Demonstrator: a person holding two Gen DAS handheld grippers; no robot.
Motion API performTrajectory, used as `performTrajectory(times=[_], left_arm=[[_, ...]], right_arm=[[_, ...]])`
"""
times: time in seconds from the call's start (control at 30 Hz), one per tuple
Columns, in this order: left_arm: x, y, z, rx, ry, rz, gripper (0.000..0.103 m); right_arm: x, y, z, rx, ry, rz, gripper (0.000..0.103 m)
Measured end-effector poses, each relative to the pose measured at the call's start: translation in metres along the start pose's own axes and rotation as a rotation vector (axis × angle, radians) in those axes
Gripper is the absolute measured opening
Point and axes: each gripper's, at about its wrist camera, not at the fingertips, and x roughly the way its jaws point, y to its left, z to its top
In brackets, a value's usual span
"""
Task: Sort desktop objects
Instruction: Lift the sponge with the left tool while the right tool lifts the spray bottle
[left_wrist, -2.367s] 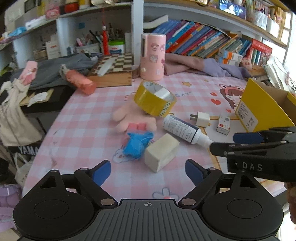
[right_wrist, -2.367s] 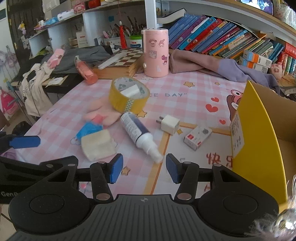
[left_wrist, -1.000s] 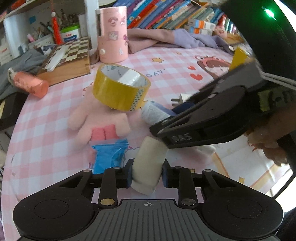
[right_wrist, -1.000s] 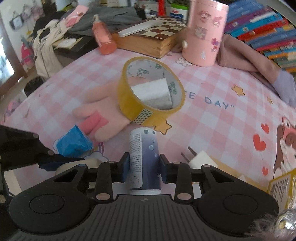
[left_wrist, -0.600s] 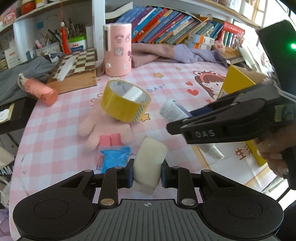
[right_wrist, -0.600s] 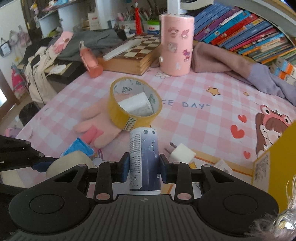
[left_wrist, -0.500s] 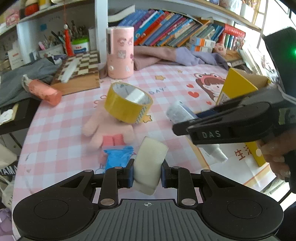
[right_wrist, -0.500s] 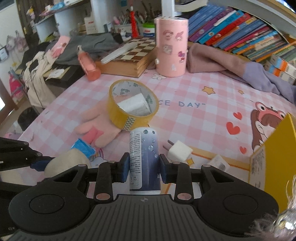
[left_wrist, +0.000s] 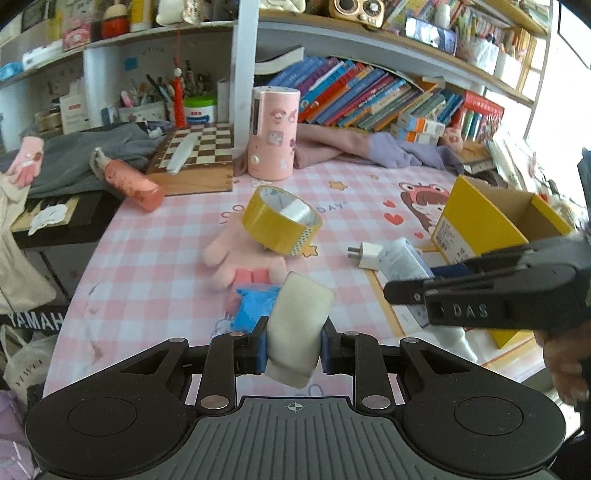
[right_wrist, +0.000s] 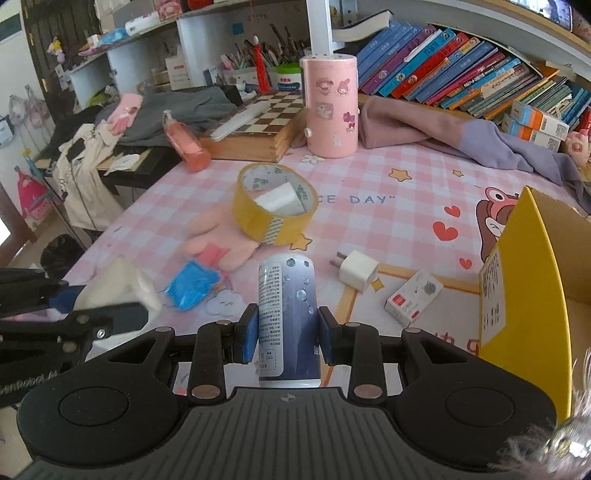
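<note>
Cluttered white bookshelves (left_wrist: 369, 40), daylit desk (left_wrist: 155, 258)

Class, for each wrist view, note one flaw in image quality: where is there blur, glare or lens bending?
Left wrist view: shelf bows from fisheye; window edge blown out; pink plush smeared. Right wrist view: sponge blurred; bottle sharp.

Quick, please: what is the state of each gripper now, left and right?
Left gripper: shut on the sponge.
Right gripper: shut on the bottle.
</note>
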Motion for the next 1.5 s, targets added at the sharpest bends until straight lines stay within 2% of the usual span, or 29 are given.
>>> performTrajectory(times=[0.57,0.97,1.3,1.5], left_arm=[[-0.045,-0.027,-0.041,0.018,-0.029,-0.048,0.024],[-0.080,-0.049,-0.075,0.069,-0.022,-0.099,0.024],[-0.098,-0.064,-0.091,0.110,-0.022,-0.130,0.024],[-0.101,-0.078,-0.099,0.180,0.004,-0.170,0.024]], right_arm=[[-0.060,0.026,-0.057,-0.031,-0.047,-0.017,0.030],[-0.095,0.035,-0.107,0.054,-0.036,-0.044,0.030],[-0.119,0.044,-0.139,0.092,-0.035,-0.069,0.030],[-0.132,0.037,-0.156,0.170,-0.029,-0.093,0.030]])
